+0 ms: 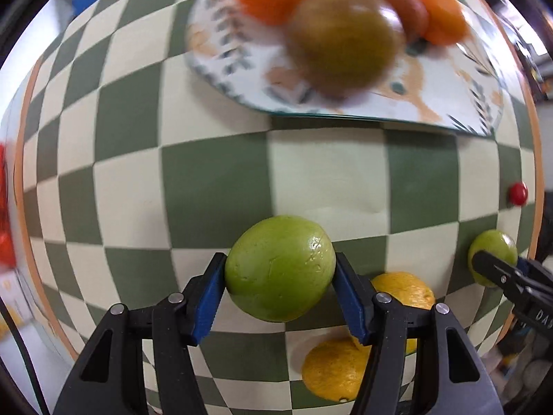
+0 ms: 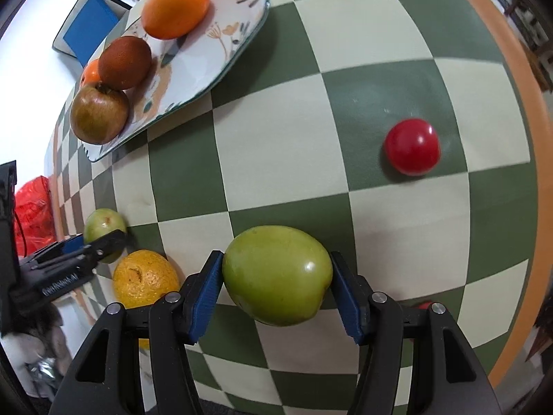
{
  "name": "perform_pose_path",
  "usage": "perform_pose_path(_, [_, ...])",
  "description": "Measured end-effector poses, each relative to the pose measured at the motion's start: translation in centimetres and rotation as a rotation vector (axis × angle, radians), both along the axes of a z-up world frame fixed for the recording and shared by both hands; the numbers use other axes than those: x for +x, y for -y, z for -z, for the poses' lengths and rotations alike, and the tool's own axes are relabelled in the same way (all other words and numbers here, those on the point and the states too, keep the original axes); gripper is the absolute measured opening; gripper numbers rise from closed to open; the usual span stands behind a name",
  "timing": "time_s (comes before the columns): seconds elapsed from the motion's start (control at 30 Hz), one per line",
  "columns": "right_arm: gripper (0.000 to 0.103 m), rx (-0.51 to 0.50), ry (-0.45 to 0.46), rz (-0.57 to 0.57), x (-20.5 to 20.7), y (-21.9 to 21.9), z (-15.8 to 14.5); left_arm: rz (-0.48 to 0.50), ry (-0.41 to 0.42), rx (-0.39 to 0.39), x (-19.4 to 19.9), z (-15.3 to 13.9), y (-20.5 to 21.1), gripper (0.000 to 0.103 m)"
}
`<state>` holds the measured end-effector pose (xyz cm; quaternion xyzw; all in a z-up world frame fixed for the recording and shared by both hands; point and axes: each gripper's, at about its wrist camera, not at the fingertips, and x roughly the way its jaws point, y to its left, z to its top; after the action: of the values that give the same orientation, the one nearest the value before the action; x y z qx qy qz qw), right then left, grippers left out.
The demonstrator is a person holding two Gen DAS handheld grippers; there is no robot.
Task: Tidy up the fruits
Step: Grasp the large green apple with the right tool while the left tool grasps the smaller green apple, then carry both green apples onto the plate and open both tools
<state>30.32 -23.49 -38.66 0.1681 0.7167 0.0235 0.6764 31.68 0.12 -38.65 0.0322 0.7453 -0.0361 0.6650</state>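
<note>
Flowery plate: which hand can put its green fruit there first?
Probably left. The left tool grips a round green fruit with the flowery oval plate straight ahead; from the right tool, the plate lies far off to the left.

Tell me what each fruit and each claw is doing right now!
Left claw: shut on a green fruit.
Right claw: shut on a green apple.
Green fruit: gripped between the blue pads.
Green apple: gripped between the blue pads.
Plate: holding four fruits.
Red tomato: loose on the checkered cloth.
Yellow orange: loose on the cloth.
</note>
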Motion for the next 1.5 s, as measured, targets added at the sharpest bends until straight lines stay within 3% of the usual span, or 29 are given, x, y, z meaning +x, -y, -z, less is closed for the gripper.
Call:
perform_pose_path(0.13, [0.063,0.008,0.007,-0.017,-0.1,0.1,-0.6,-0.063,0.01,-0.044,0.4,-1.3,-1.3,0.058])
perform_pose_path(0.37, [0.063,0.081,0.129,-0.032,3.7,-1.4,-5.6,-0.116,0.136,-0.136,4.2,-8.4,-2.5,0.058])
perform_pose_path(0.43, [0.063,0.068,0.165,-0.061,5.9,-1.9,-6.9,-0.128,0.154,-0.144,7.2,-9.6,-2.6,0.058])
perform_pose_path(0.53, [0.063,-0.002,0.196,-0.124,10.0,-2.5,-7.3,-0.144,0.146,-0.13,11.2,-9.1,-2.8,0.058])
perform_pose_path(0.7, [0.063,-0.086,0.157,-0.225,14.2,-2.5,-5.6,-0.169,0.053,-0.126,14.2,-5.7,-3.1,0.058])
perform_pose_path(0.87, [0.063,-0.127,0.124,-0.29,15.5,-3.6,-4.2,-0.182,-0.019,-0.141,15.2,-3.6,-3.3,0.059])
perform_pose_path(1.17, [0.063,-0.122,0.083,-0.285,16.0,-3.2,-3.1,-0.215,-0.042,-0.159,15.3,-2.7,-3.7,0.059])
perform_pose_path(1.23, [0.066,-0.108,0.084,-0.264,16.0,-2.8,-3.1,-0.221,-0.042,-0.163,15.3,-2.8,-4.0,0.059])
perform_pose_path(1.3, [0.083,-0.088,0.094,-0.24,16.3,-2.6,-3.5,-0.234,-0.032,-0.162,15.3,-3.0,-4.1,0.059])
perform_pose_path(1.33, [0.085,-0.083,0.095,-0.231,16.4,-2.4,-3.7,-0.24,-0.024,-0.161,15.3,-3.2,-4.2,0.059])
perform_pose_path(1.47, [0.086,-0.076,0.103,-0.183,16.2,-1.5,-5.1,-0.236,0.012,-0.146,15.3,-4.1,-4.0,0.081])
perform_pose_path(1.5, [0.091,-0.076,0.106,-0.172,16.0,-1.4,-5.4,-0.234,0.019,-0.141,15.3,-4.5,-4.2,0.085])
